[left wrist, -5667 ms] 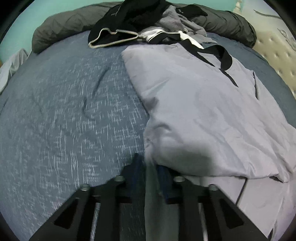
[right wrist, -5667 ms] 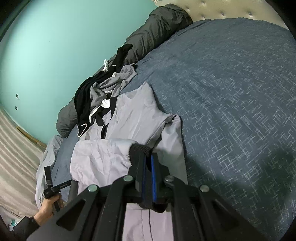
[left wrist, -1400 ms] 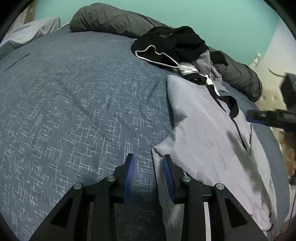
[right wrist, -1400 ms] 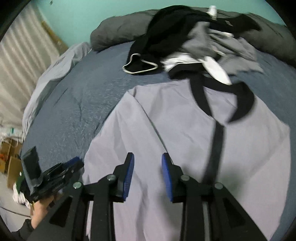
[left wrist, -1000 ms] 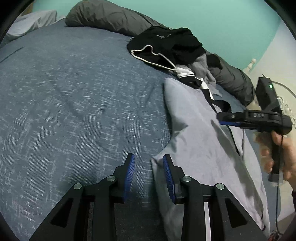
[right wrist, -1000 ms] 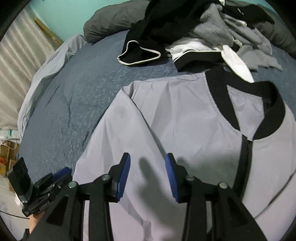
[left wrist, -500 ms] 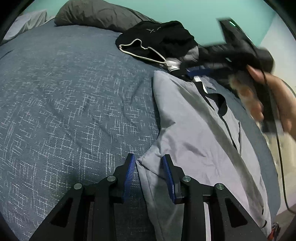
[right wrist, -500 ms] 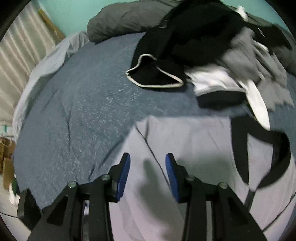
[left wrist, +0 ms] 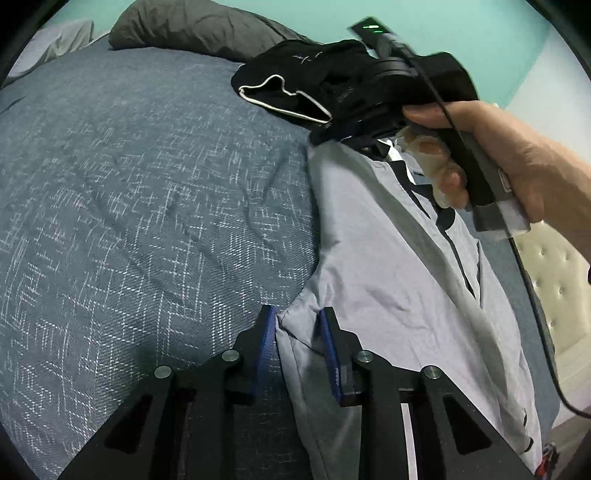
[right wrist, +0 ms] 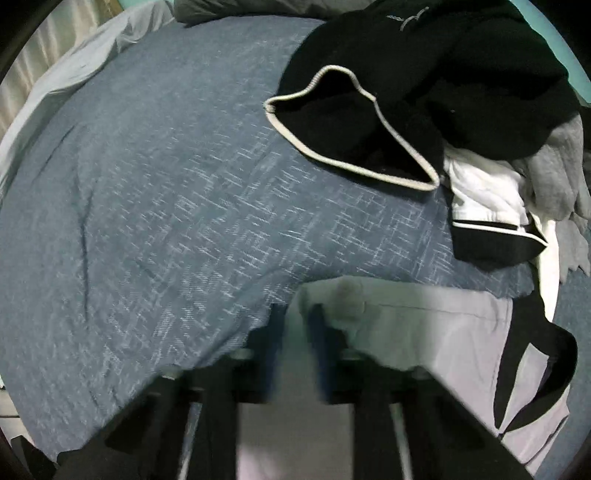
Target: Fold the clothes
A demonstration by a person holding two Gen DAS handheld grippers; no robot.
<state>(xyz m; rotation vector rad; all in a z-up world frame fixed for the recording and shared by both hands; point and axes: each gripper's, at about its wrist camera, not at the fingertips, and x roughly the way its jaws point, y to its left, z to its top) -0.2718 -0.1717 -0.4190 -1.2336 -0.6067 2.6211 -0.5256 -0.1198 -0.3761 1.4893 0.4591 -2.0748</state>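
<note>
A light grey shirt [left wrist: 388, 277] with black collar trim lies flat on the blue bedspread [left wrist: 129, 184]. My left gripper [left wrist: 298, 343] stands at the shirt's near left edge. Its jaws are closing, and a corner of the cloth lies between the blue pads without being pinched. A hand [left wrist: 517, 147] holds my right gripper [left wrist: 351, 134] down at the shirt's far shoulder corner, beside the clothes pile. In the blurred right wrist view, my right gripper [right wrist: 297, 332] has grey shirt [right wrist: 443, 332] fabric between its fingers and is shut on it.
A pile of clothes lies past the shirt, topped by a black garment with white trim [right wrist: 369, 122]. A dark grey pillow [left wrist: 192, 29] lies along the far edge. A tufted headboard [left wrist: 554, 280] is at the right. A pale sheet [right wrist: 66, 81] hangs at the bed's left.
The right gripper swept across the shirt to its far shoulder corner and its fingers came together on the cloth. The left jaws narrowed as the shirt's edge slid between them.
</note>
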